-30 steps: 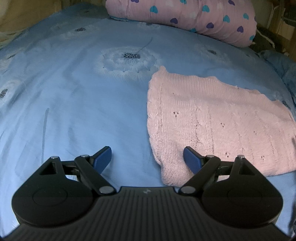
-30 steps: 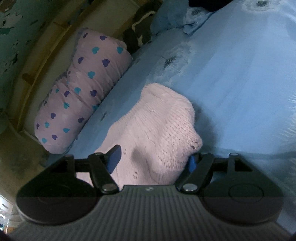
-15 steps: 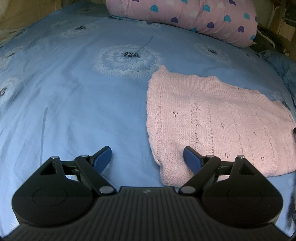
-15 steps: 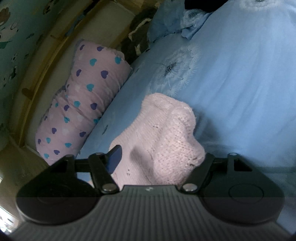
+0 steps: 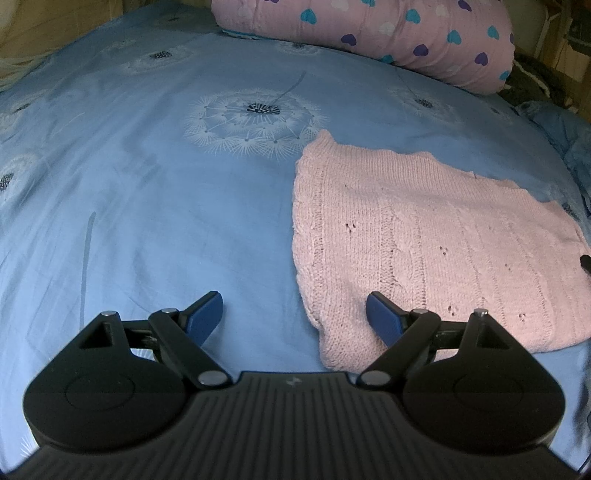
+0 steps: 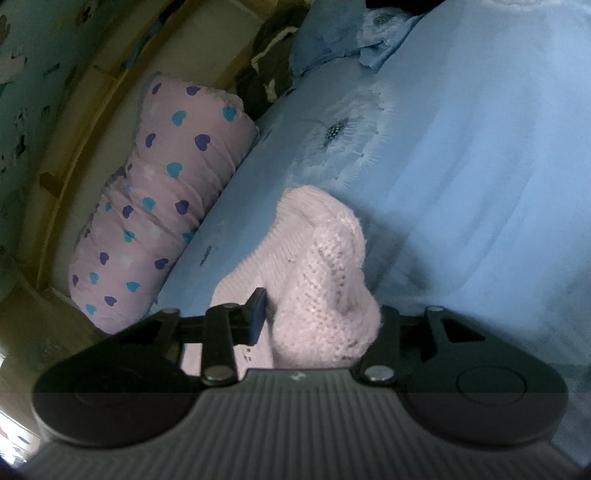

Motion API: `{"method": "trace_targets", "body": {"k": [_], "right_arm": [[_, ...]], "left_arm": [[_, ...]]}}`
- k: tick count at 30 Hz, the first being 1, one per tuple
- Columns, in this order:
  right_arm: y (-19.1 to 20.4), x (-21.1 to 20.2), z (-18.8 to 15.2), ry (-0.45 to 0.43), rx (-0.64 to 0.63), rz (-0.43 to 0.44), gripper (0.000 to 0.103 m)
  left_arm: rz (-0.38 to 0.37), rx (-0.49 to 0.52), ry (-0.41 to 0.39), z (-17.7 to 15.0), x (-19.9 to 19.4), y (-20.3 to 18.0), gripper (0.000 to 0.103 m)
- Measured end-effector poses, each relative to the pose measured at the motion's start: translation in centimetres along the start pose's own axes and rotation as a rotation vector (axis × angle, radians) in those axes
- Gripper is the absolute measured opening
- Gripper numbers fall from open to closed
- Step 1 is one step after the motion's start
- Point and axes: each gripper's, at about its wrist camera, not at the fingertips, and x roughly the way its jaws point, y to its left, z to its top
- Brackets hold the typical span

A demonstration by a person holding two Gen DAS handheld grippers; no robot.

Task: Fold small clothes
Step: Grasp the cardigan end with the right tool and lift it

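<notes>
Left tongs spread wide and pointing down at the bed, nothing between the blue pads. Pink knitted garment lying flat on the blue dandelion-print sheet, ahead and to the right of these tongs, its near left corner just inside the right pad, not gripped. Heart-patterned pink pillow well beyond, along the far edge of the bed. A dark tip at the far right edge of the left-wrist view, at the garment's border; cannot tell what it is. Right tongs closing around a bunched-up fold of the same knitted garment, raised off the sheet into a hump between the jaws. Left pad visible just beside the wool with a narrow gap; right pad hidden behind the fabric, so cannot tell whether the pinch is complete. Pillow off to the left of the right tongs, blue sheet stretching ahead and right.
</notes>
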Motion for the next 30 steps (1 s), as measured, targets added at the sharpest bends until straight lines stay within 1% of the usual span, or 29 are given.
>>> {"method": "trace_targets", "body": {"k": [3,4,8,18,25,30], "right_arm": [[0.4,-0.1,0.2,0.004,-0.022,-0.004,0.043],[0.6,-0.1,0.2,0.002,-0.04,-0.005,0.036],[1.9,-0.5,0.3,-0.004,-0.132,-0.008,0.032],[7.0,-1.5,0.4,-0.006,-0.389,0.0,0.03],[11.2,-2.2,-0.4,-0.004,-0.536,0.05,0.029],[14.6,-2.5,-1.5,0.003,-0.642,0.091,0.029]], "left_arm": [[-0.004,-0.004,-0.001,0.0,0.0,0.1,0.088],[-0.005,-0.005,-0.001,0.0,0.0,0.1,0.088],[-0.006,-0.009,-0.002,0.1,-0.1,0.3,0.088],[-0.014,-0.016,-0.009,0.2,-0.4,0.5,0.088],[-0.015,-0.034,-0.01,0.3,-0.6,0.9,0.088],[-0.017,-0.054,-0.014,0.6,-0.8,1.4,0.088]]}}
